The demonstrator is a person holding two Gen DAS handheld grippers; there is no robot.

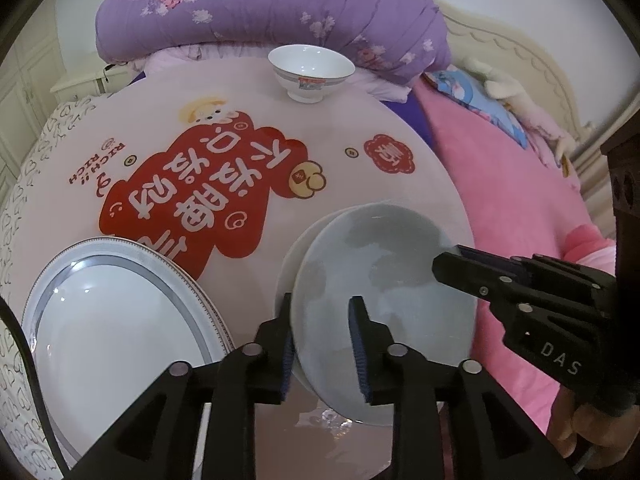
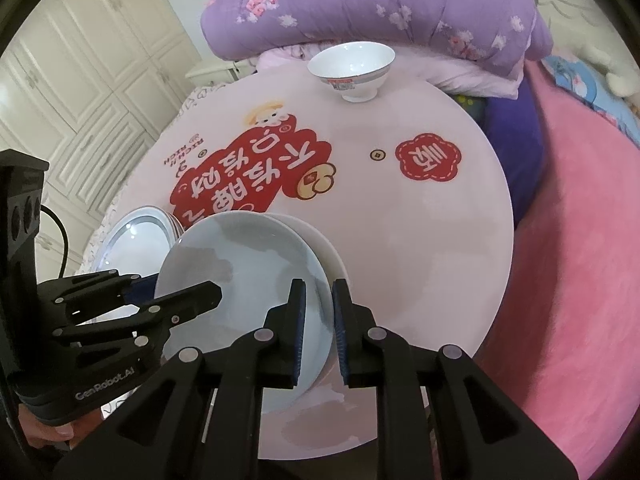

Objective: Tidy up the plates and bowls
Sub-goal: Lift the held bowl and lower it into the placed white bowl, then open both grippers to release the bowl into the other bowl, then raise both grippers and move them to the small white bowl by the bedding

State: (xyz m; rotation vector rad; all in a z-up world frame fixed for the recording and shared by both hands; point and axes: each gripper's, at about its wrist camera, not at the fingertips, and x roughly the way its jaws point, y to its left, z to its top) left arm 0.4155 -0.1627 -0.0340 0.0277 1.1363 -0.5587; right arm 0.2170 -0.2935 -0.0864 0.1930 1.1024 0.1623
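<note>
- Two hand-held grippers carry a pale blue-grey plate [image 1: 384, 264] by opposite sides of its rim, tilted and raised just above the round pink counter [image 2: 420, 208].
- The left gripper [image 1: 320, 320] straddles the plate's left edge, one finger behind the rim and one in front; the gap looks wider than the rim, so whether it is truly clenched on the plate cannot be told.
- The right gripper [image 2: 319, 312] has its blue-padded fingers [image 2: 298, 320] drawn close on either side of the right rim, apparently grasping the plate.
- A second white plate [image 2: 320, 236] shows just behind and beneath the lifted one, at the counter's near edge.
- To the left sits a stack of grey-banded plates [image 1: 120, 312], several rims visible along its right side.
- A white footed bowl [image 1: 310, 70] with a printed band stands alone and upright at the far edge of the counter, well apart from the plates.
- The step in hand looks to be moving this plate to a pile, probably the banded stack or the white plate below.
- The next move calls for levelling the plate, keeping both holds even, and setting it down centred before releasing.
- The plate's glaze is smooth and glossy, with cloudy reflections; it will likely slip if gripped lightly.
</note>
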